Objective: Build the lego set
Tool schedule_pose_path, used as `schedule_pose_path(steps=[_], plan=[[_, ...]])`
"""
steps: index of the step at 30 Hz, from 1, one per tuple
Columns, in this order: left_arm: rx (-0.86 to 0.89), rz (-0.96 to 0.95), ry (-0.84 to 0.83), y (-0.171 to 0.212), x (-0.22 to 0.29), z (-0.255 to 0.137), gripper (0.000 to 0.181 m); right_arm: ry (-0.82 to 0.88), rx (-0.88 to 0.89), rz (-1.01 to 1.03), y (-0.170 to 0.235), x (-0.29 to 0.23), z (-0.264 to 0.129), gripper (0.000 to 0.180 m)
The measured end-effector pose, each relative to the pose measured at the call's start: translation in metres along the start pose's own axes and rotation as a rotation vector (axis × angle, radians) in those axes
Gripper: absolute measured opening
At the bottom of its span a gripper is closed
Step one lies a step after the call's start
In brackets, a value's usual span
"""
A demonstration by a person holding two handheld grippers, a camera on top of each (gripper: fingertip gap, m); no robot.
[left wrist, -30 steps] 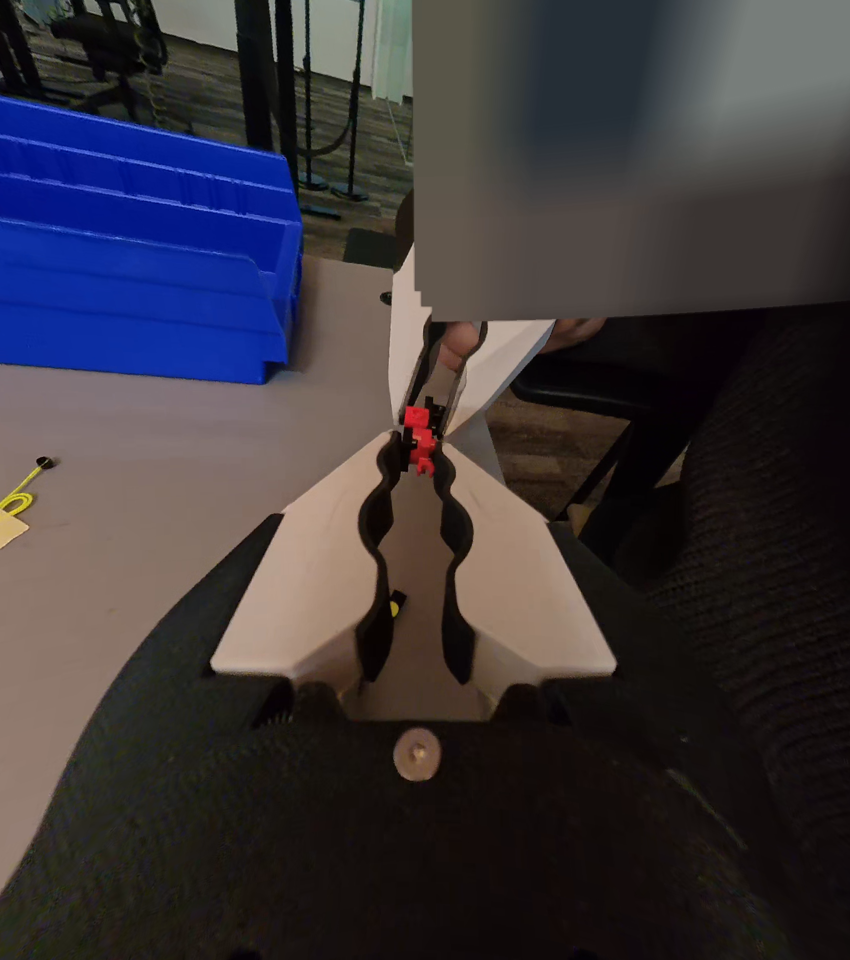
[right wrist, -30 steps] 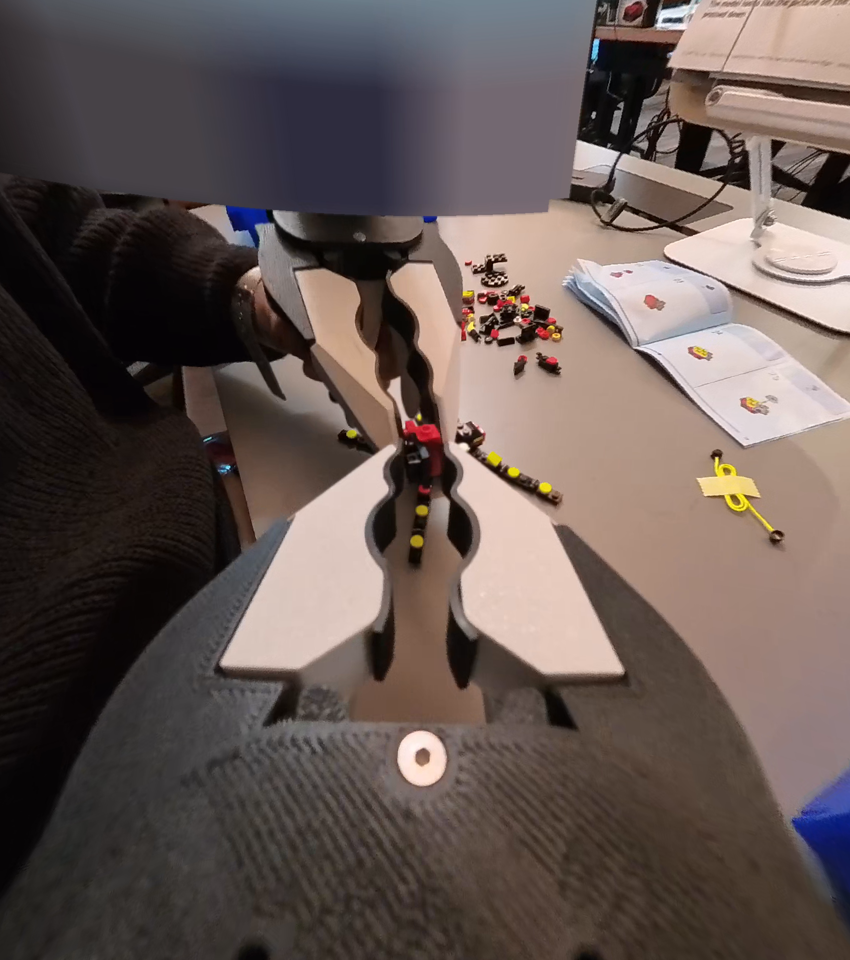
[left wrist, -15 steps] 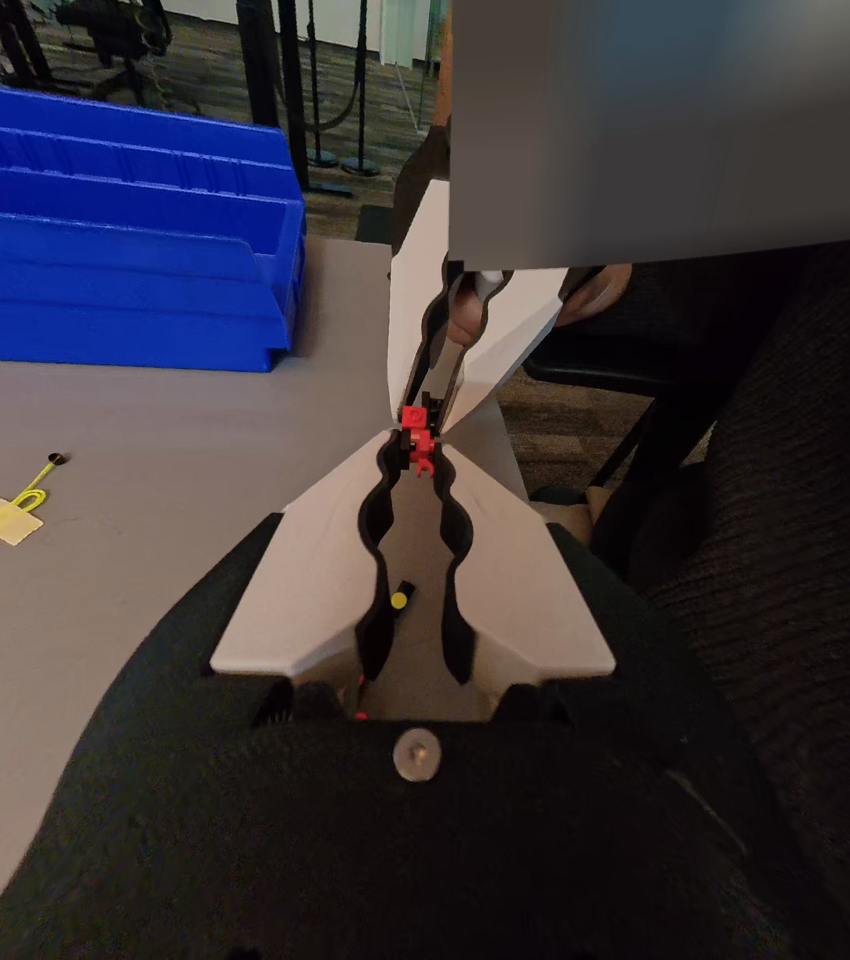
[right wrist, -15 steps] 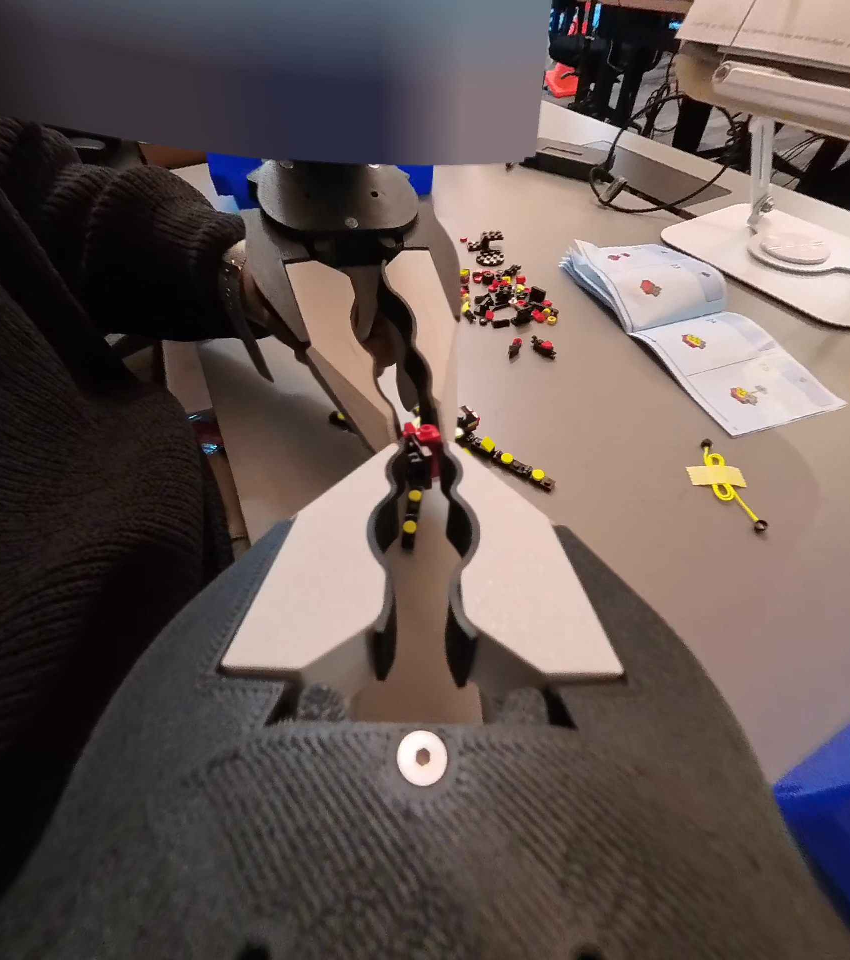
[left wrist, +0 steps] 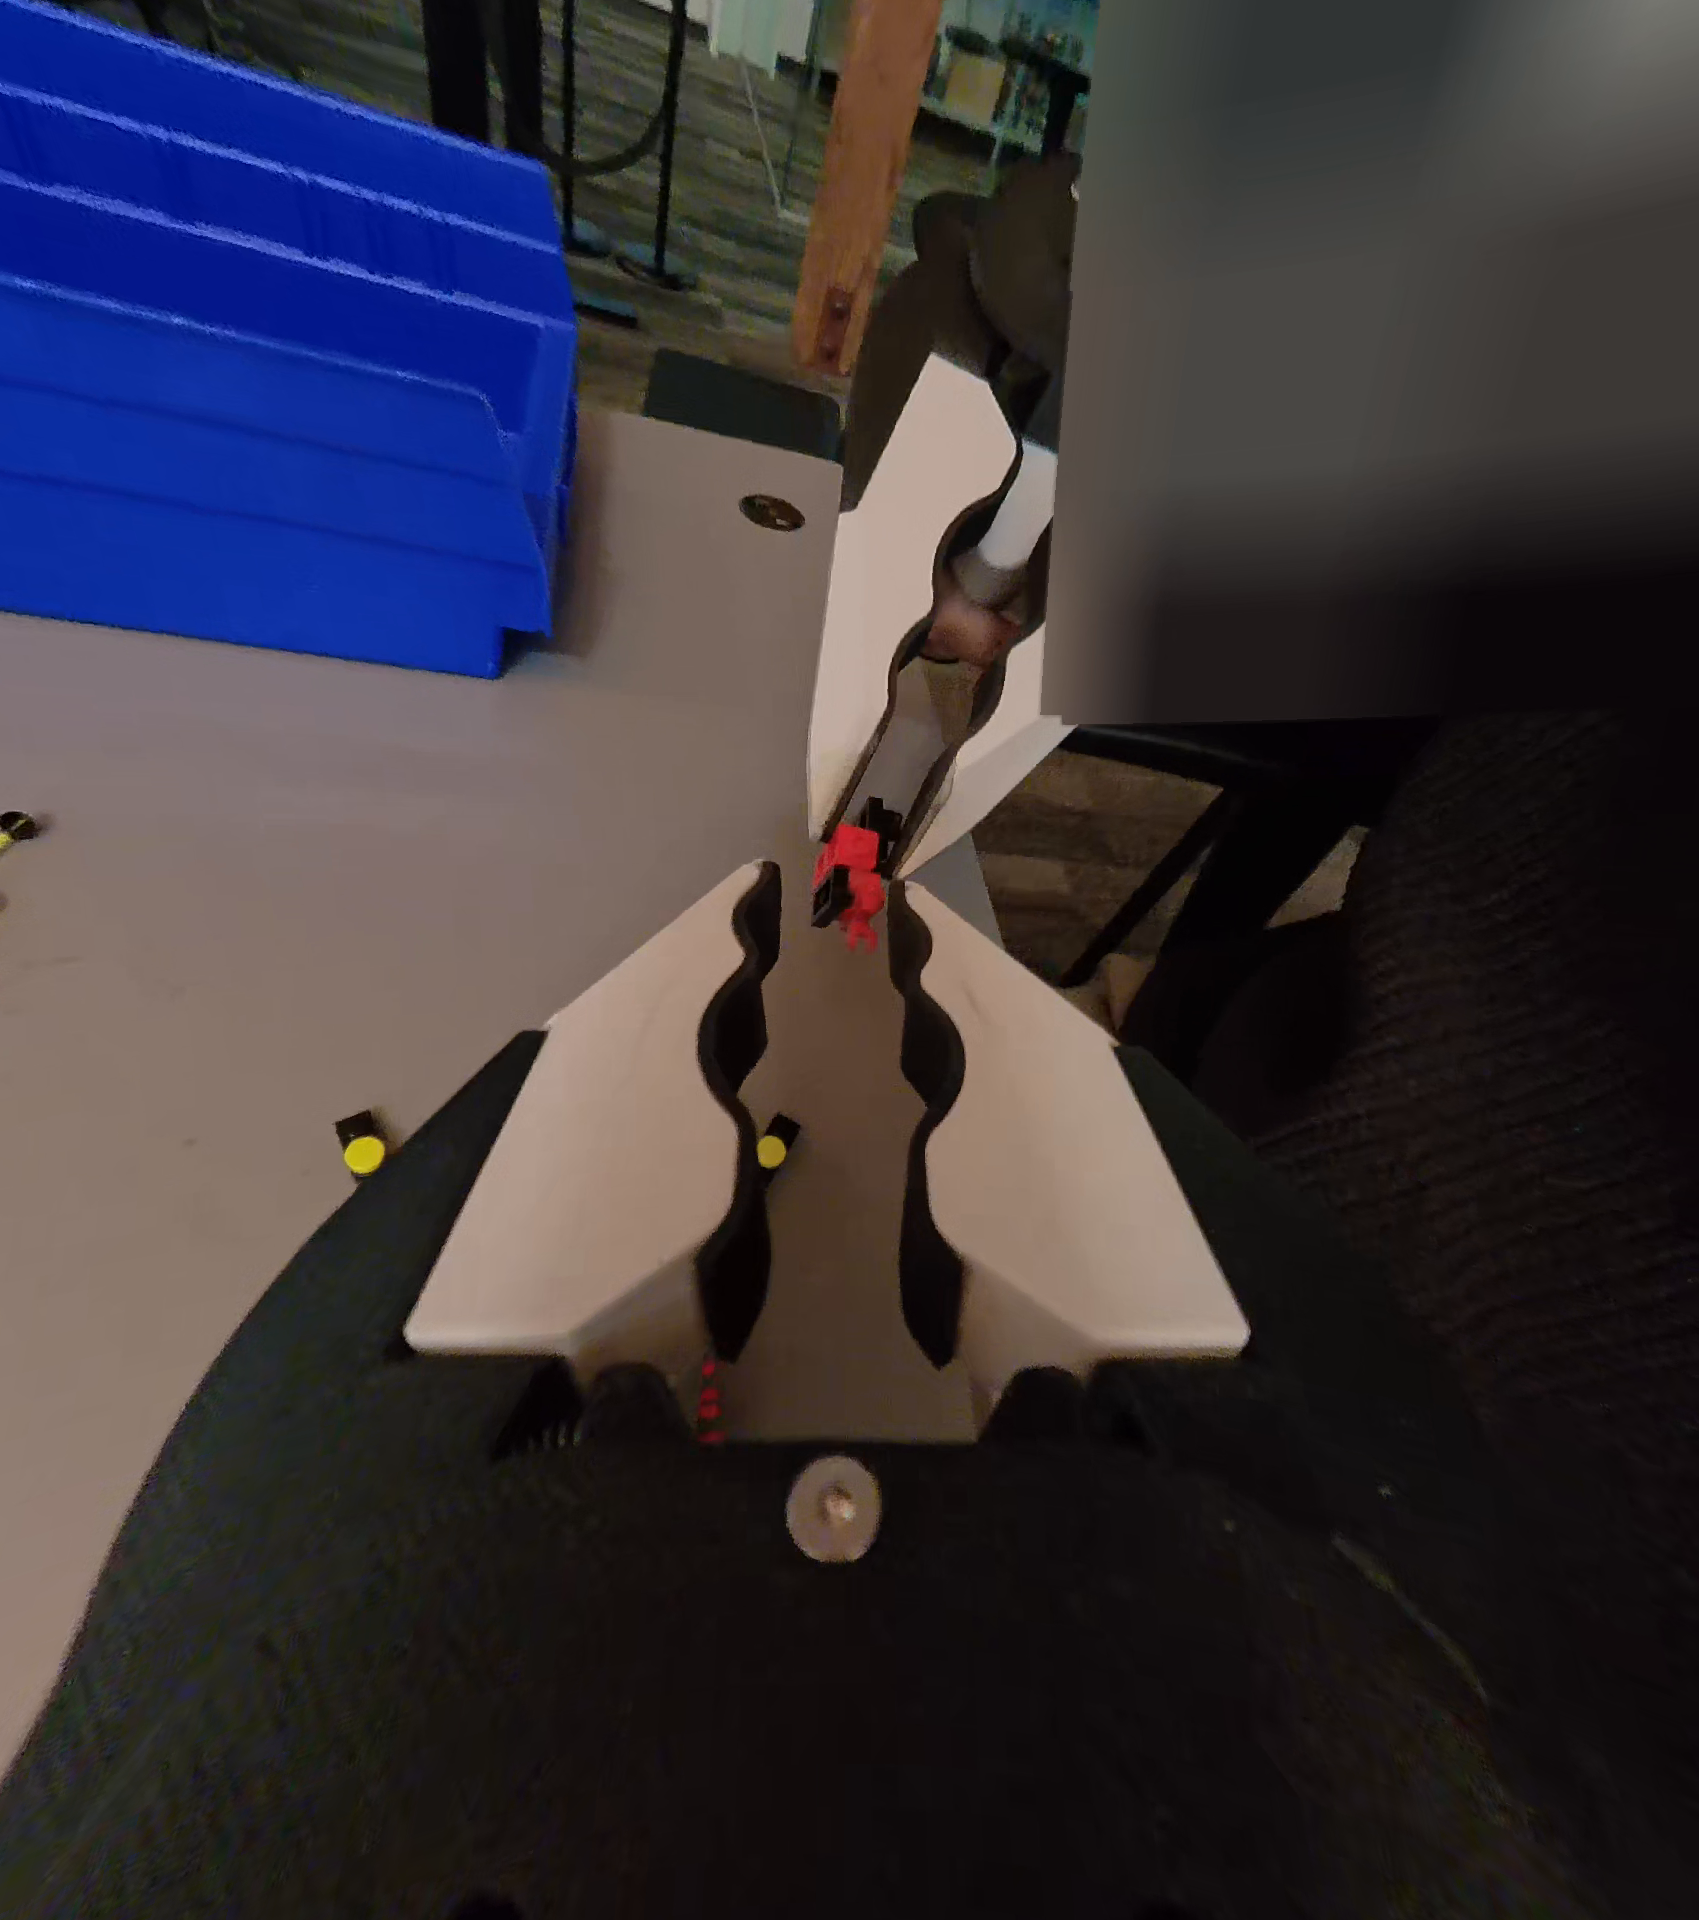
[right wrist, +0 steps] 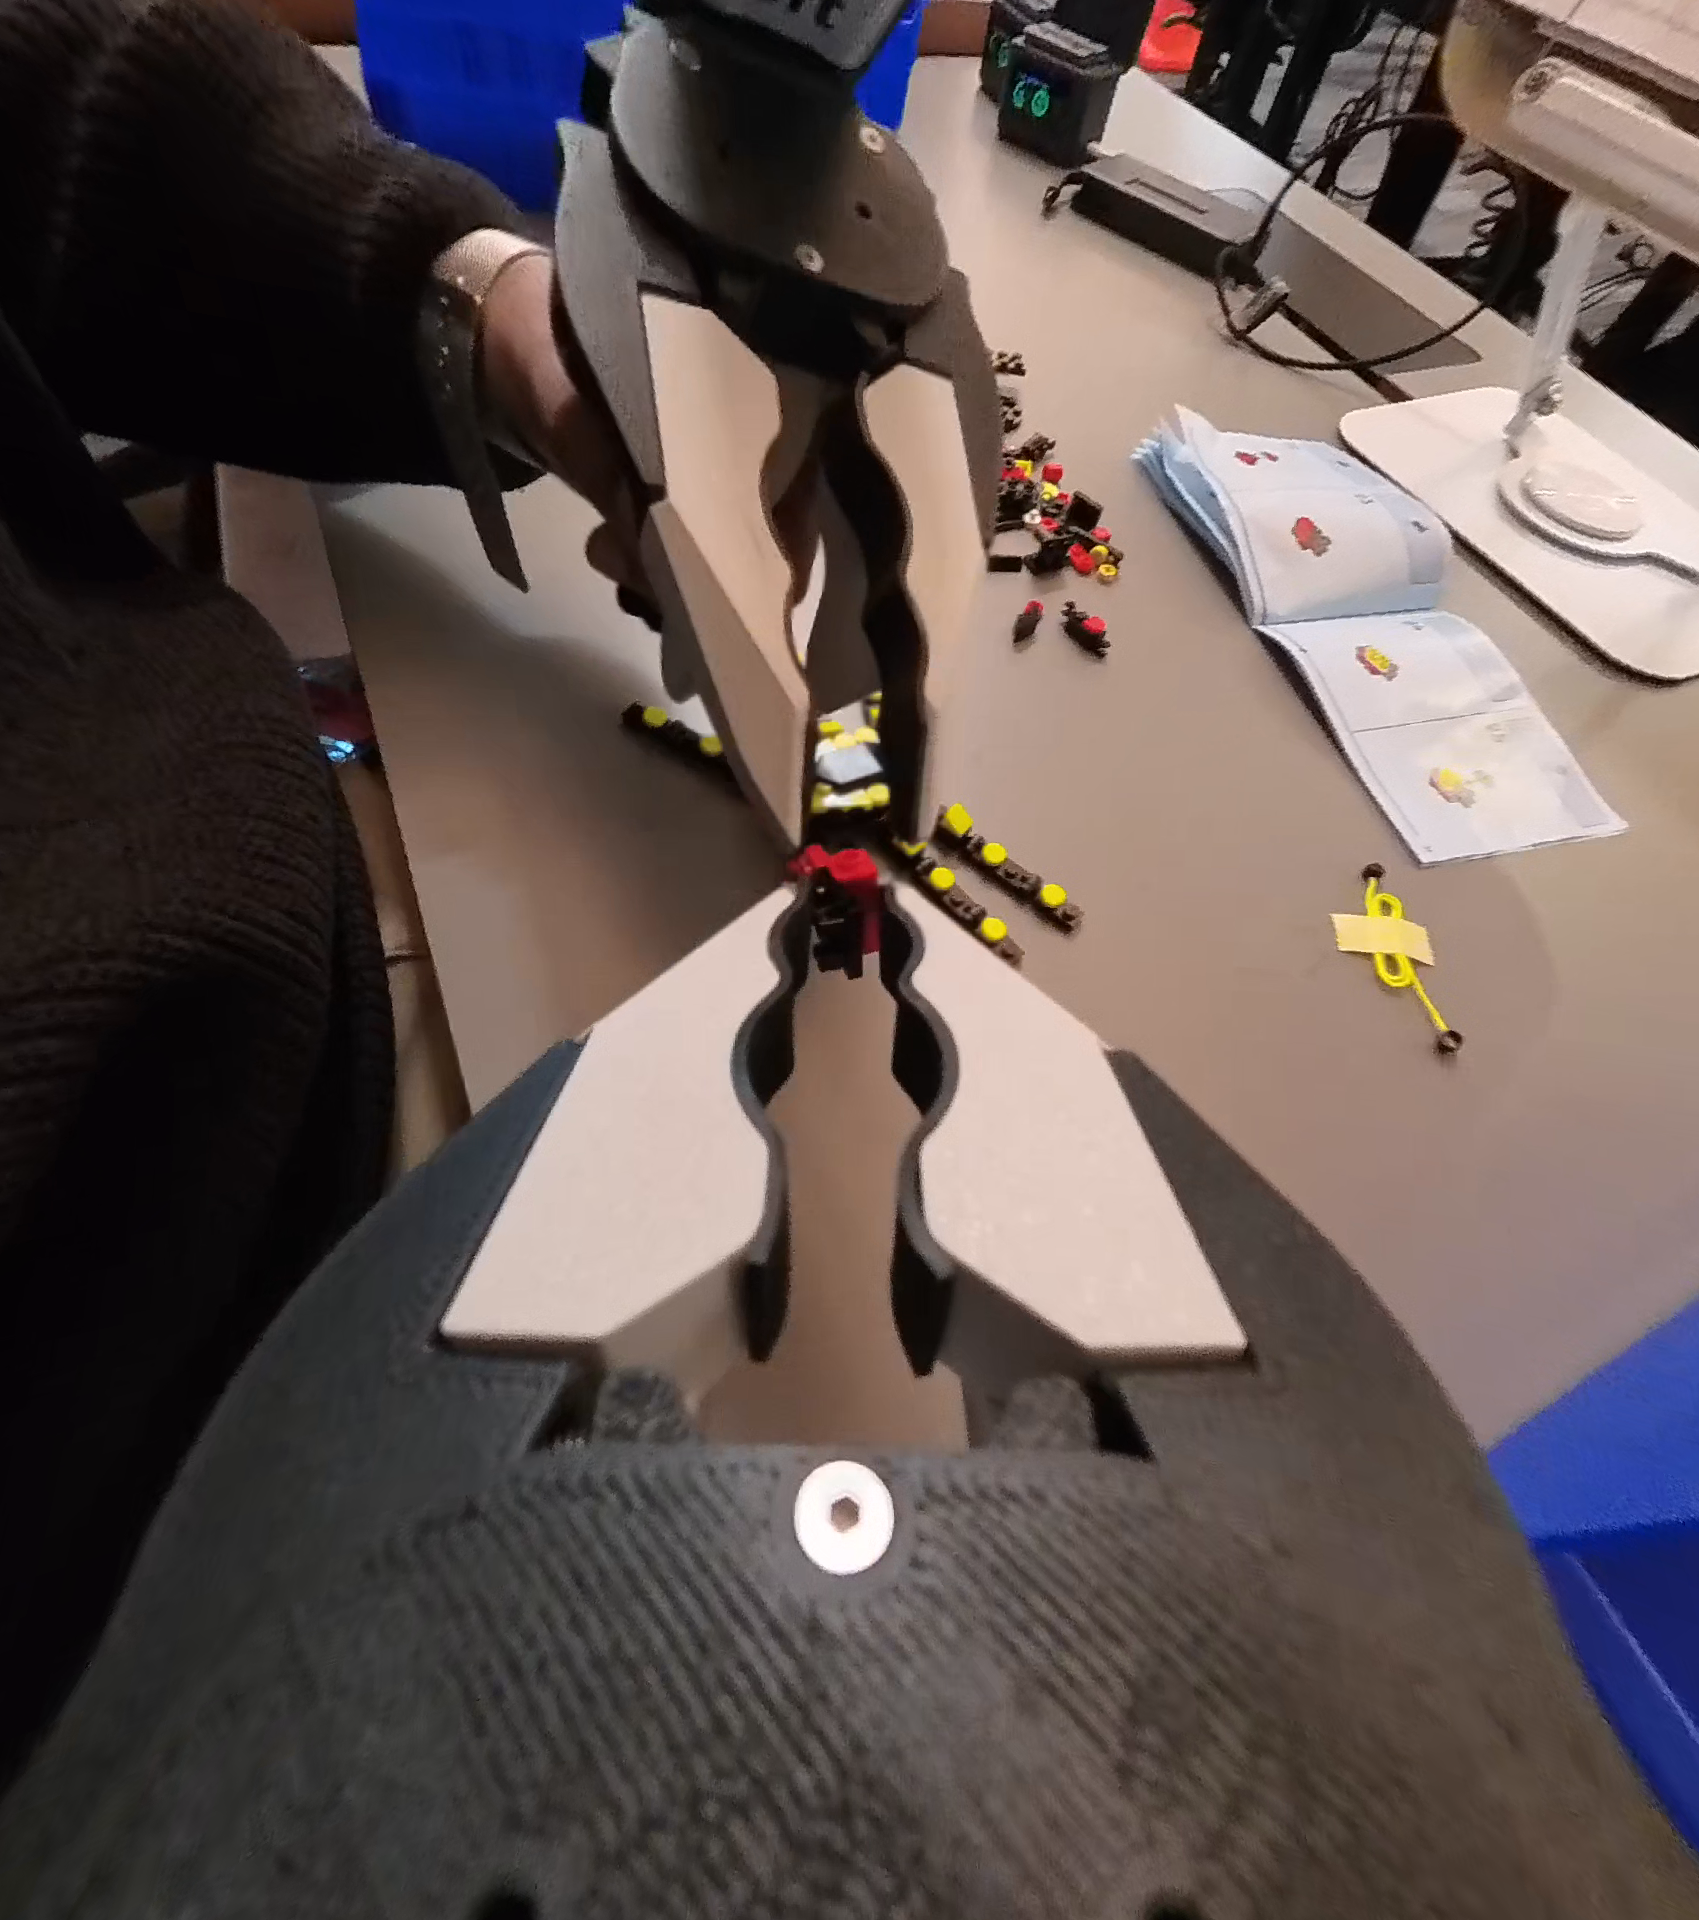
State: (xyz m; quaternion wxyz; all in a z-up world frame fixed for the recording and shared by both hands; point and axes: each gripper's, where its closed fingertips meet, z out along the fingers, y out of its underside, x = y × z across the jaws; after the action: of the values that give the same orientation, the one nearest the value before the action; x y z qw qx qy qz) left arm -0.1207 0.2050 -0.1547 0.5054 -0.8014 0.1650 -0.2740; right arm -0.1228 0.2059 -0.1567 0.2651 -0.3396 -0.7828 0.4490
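While both grippers meet tip to tip above the grey table [left wrist: 201, 831], the small red-and-black lego assembly [right wrist: 840, 904] sits between them in the air. Right gripper [right wrist: 840, 914]: fingers pinched onto the assembly, which fills the narrow gap at the tips. Left gripper [left wrist: 829, 894]: fingers spread apart in its own view, left tip clear of the assembly, right tip just beside it (touching or not, cannot tell). In the left wrist view the right gripper [left wrist: 876, 842] comes in from above and clamps the assembly [left wrist: 850, 878]. On the table behind: a row of black bricks with yellow studs [right wrist: 1001, 883], a loose pile of black, red and yellow pieces [right wrist: 1053, 520], and an open instruction booklet [right wrist: 1364, 623] farther right. A yellow cord under a tape patch [right wrist: 1385, 940] lies near the booklet. Two single black pieces with yellow studs [left wrist: 362, 1143] rest under the left gripper. A blue bin [left wrist: 201, 364] stands at the far left edge of the table
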Motion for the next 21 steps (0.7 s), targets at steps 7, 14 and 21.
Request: schedule_pose_path(steps=[7, 14, 21], plan=[[-0.029, -0.013, 0.051, 0.005, 0.008, 0.004, 0.007, -0.024, -0.006, -0.023, 0.002, -0.005, 0.001, 0.010], [-0.058, -0.029, 0.054, 0.011, 0.008, 0.005, 0.014, -0.021, -0.016, -0.025, 0.004, -0.004, 0.002, 0.011], [-0.075, -0.003, 0.027, 0.013, 0.006, 0.008, 0.009, -0.027, -0.011, 0.000, 0.004, -0.004, 0.003, 0.011]])
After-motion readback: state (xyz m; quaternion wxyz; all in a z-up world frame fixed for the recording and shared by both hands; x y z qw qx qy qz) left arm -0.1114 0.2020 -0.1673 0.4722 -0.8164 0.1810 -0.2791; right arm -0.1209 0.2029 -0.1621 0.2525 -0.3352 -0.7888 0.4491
